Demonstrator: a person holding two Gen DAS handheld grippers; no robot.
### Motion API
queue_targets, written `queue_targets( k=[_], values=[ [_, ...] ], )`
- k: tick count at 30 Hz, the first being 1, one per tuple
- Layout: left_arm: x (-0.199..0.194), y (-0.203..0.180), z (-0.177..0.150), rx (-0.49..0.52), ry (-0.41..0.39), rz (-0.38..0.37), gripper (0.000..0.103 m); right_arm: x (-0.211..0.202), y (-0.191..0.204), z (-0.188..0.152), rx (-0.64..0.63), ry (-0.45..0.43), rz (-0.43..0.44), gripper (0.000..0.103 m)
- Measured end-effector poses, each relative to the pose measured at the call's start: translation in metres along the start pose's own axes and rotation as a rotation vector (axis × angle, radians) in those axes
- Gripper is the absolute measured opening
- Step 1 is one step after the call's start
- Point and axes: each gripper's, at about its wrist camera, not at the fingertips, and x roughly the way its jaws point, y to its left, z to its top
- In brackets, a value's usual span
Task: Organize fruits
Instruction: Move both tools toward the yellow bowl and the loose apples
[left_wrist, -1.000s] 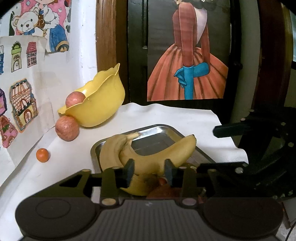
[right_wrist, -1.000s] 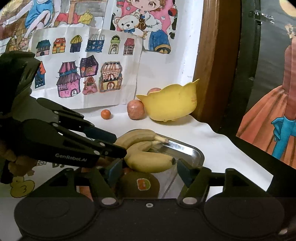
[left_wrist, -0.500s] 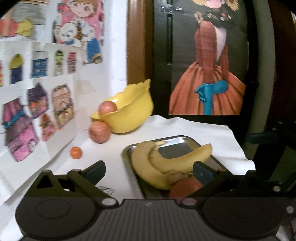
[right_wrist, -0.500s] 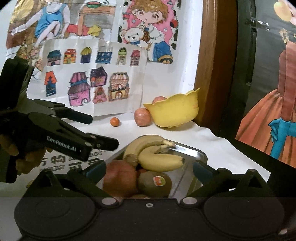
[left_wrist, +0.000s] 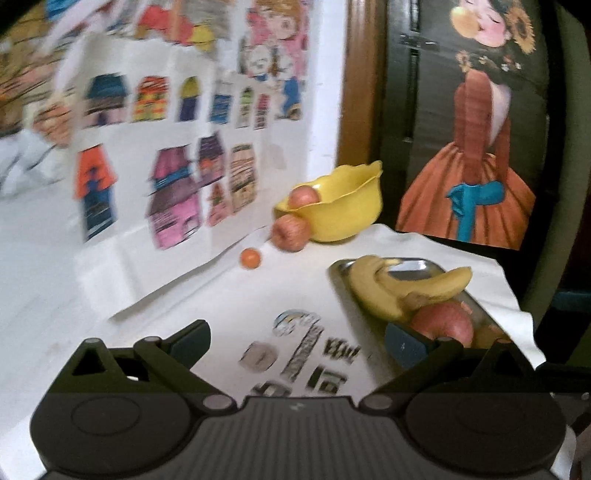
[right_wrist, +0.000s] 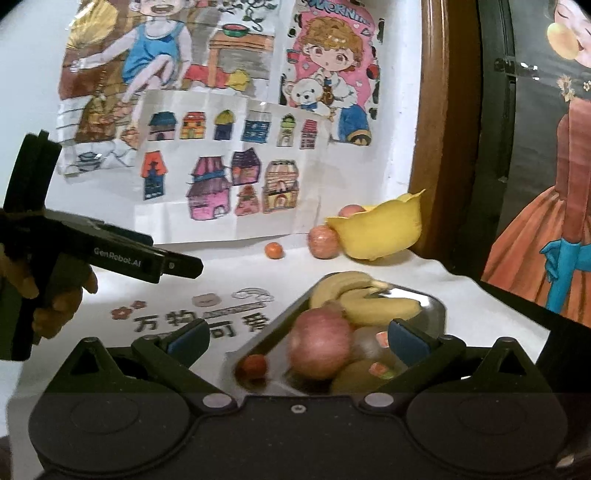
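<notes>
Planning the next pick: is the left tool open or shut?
Open. The left tool has its fingers spread wide, nothing between them, only tablecloth below.

I see two bananas (right_wrist: 354, 299), a red apple (right_wrist: 319, 343) and what look like kiwis (right_wrist: 364, 376) in the steel tray (right_wrist: 428, 306), lower centre; another apple (right_wrist: 323, 242) beside the yellow bowl (right_wrist: 380, 232).

A table draped in white printed cloth (right_wrist: 122, 291) carries a rectangular steel tray (right_wrist: 430, 301), a scalloped yellow plastic bowl (right_wrist: 380, 234), a loose red apple (right_wrist: 323, 242) touching it, and a small orange citrus (right_wrist: 273, 250).
</notes>
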Motion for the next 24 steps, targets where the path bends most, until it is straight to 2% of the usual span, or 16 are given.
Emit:
queue_targets(
  k=[8, 14, 19, 24],
  values=[
    [-0.039, 0.026, -0.028, -0.053, -0.008, 0.099, 0.103, -0.005, 0.027, -0.004, 0.072, -0.022, 0.049, 0.102],
    [-0.049, 0.054, -0.033, -0.107, -0.016, 0.229, 0.103, 0.021, 0.046, 0.009, 0.093, -0.038, 0.108, 0.102],
    [-0.028, 0.076, -0.03, -0.175, -0.017, 0.284, 0.103, 0.071, 0.043, 0.028, 0.124, -0.078, 0.169, 0.102],
    [0.019, 0.078, -0.009, -0.155, -0.038, 0.324, 0.103, 0.134, 0.028, 0.047, 0.131, -0.108, 0.199, 0.102]
  ],
)
